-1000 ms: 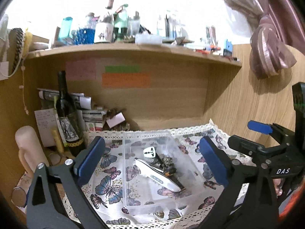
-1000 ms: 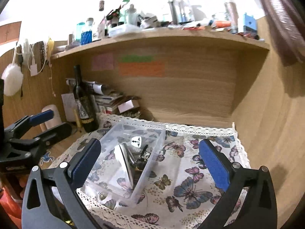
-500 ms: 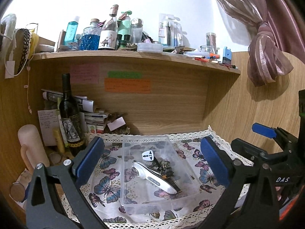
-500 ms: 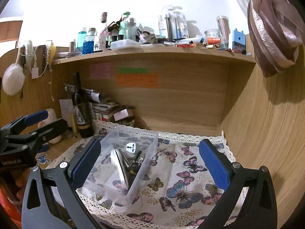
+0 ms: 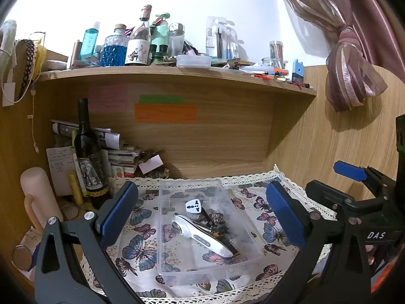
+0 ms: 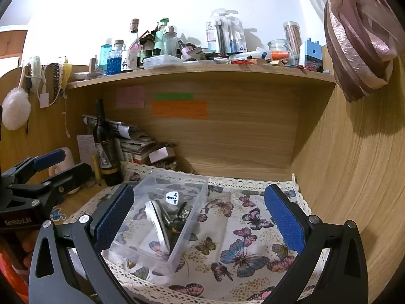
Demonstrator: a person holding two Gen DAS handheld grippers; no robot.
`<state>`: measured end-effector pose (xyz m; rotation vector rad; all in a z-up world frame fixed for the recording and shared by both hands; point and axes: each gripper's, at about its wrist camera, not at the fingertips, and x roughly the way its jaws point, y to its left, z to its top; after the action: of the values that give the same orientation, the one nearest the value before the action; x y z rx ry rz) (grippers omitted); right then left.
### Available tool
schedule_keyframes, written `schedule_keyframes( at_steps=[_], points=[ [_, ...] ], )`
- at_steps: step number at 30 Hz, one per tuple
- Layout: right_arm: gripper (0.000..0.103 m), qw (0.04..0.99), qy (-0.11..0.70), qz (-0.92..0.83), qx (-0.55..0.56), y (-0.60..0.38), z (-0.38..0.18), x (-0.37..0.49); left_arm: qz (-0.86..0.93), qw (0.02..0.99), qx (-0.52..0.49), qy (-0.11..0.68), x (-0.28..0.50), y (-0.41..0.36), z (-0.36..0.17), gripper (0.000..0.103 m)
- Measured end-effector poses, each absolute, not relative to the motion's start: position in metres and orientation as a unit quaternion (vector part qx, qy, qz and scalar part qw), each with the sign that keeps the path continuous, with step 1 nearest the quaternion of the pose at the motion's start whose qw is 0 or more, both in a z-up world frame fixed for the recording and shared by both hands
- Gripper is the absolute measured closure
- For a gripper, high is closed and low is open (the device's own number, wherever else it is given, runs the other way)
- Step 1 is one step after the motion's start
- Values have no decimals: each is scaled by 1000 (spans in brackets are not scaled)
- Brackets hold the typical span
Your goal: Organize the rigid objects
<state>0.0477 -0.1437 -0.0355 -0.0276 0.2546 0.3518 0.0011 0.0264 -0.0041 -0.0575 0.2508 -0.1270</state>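
Both hand-held grippers hang released and empty: the left hand-held gripper (image 5: 202, 212) spreads its blue pads to either side of the clear plastic bin (image 5: 243, 259), above and short of it, while the right hand-held gripper (image 6: 200, 215) has the bin off to its left. Inside the bin lie a white handheld device (image 5: 200, 235), a white plug adapter (image 5: 193, 205) and dark metal bits, on the butterfly cloth (image 6: 248, 248) covering the table.

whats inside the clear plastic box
The clear box holds a long white handheld device, a white plug adapter and a tangle of small dark metal pieces. The device partly covers that pile, so the individual pieces cannot be told apart.
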Motion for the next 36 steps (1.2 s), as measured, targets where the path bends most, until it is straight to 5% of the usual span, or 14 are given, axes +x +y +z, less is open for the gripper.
schedule_keyframes(
  at_steps=[36],
  points=[
    [0,978,129,162,-10,-139,-36,47,-72,989,-29,125,3,26,-6,0]
  ],
)
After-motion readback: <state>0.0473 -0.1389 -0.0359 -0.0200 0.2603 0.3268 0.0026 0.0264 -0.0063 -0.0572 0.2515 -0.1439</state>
